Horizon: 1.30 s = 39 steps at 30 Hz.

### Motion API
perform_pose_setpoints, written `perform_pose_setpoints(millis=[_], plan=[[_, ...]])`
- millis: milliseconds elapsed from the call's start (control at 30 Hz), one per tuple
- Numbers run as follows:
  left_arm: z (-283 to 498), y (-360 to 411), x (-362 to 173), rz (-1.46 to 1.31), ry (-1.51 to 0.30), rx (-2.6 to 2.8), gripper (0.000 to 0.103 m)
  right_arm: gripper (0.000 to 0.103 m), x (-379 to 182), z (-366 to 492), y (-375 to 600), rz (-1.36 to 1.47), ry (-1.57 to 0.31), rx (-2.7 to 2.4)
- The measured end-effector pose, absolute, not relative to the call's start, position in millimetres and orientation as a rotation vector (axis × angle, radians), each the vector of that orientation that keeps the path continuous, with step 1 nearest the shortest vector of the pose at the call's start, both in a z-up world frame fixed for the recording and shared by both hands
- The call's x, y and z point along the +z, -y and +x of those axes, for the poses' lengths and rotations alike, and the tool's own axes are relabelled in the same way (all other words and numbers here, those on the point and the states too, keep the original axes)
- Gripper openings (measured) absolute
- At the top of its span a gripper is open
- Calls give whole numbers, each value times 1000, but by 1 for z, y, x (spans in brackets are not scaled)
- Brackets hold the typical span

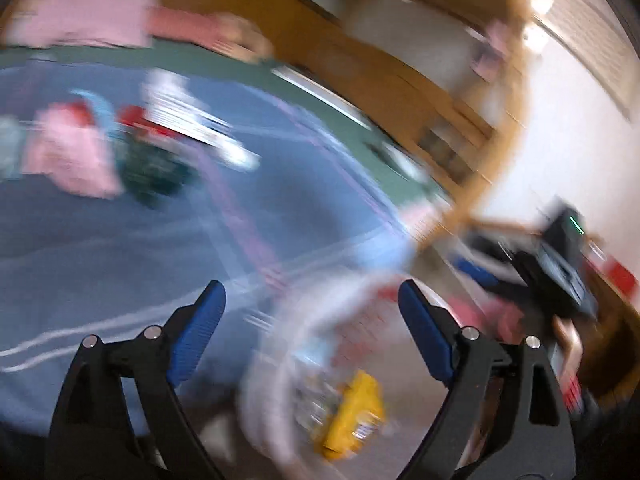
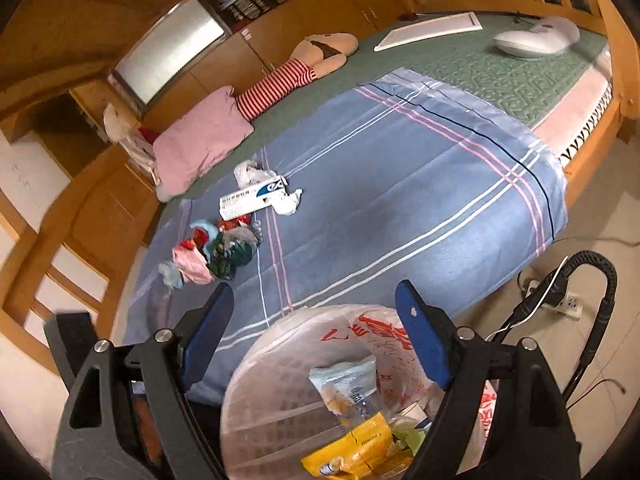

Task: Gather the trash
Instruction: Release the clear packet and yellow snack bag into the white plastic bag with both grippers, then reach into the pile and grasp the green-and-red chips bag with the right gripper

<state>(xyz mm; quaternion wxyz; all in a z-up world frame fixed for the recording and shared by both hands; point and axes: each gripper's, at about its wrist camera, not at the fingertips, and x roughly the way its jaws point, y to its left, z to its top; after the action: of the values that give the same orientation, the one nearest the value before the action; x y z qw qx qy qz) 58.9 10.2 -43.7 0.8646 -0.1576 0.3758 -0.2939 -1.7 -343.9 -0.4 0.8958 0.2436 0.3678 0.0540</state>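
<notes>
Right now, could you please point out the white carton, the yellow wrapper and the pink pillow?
White carton (image 2: 253,198): right wrist view, its printed top face.
Yellow wrapper (image 2: 360,450): right wrist view, middle, inside the bag.
Pink pillow (image 2: 200,140): right wrist view, its centre.

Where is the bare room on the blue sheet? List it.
Free: the broad right part of the blue sheet, between the pink stripes and the green mat. Crowded: the left side, around the white box and crumpled wrappers.

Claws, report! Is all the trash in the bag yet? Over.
Left claw open, empty. Right claw open, empty. Crumpled colourful wrappers remain on blue striped sheet; clear plastic trash bag below. Path clear.
</notes>
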Motion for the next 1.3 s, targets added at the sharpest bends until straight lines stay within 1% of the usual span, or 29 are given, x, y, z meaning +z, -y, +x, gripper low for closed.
perform_pose_setpoints(millis=[33,133,200,233,300,667,900,1300], plan=[[61,-18,-44,-313,-770,-488,91,81,-2,-1,338,480,-769,108],[69,-36,-51,-210,-780,-125,91,81,-7,5,326,420,-790,96],[72,-50,-55,-239,-800,-30,92,81,-11,10,317,389,-810,89],[72,-55,-56,-265,-802,-19,95,81,-13,14,311,378,-825,88],[71,-66,-60,-309,-812,3,97,81,-16,20,303,369,-847,87],[76,-66,-62,-333,-857,18,97,81,-26,33,266,338,-910,129],[77,-71,-65,-375,-870,32,97,81,-22,28,266,338,-909,127],[78,-65,-66,-339,-878,36,98,81,-29,29,261,342,-930,136]])
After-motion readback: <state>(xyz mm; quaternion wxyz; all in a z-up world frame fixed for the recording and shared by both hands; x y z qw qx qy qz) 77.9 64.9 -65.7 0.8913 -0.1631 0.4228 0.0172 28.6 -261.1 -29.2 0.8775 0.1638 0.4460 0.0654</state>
